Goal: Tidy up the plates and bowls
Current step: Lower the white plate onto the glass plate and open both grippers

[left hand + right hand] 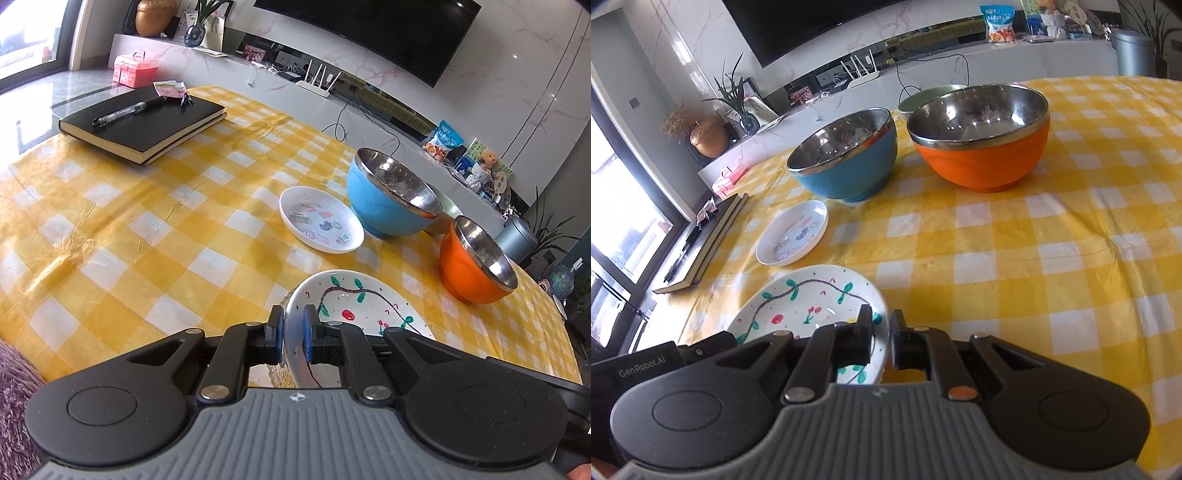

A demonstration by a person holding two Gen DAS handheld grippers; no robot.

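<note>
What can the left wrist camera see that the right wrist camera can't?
Only the left wrist view shows the pen lying on top of the black notebook and a purple fuzzy fabric at the table edge. Only the right wrist view shows the green bowl clearly, behind the orange bowl. Both show the painted plate, the small sticker dish, the blue bowl and the yellow checked tablecloth.

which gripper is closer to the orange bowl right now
Right. The right gripper straddles the painted plate's rim on the side facing the orange bowl; the left gripper clamps the plate's opposite rim.
</note>
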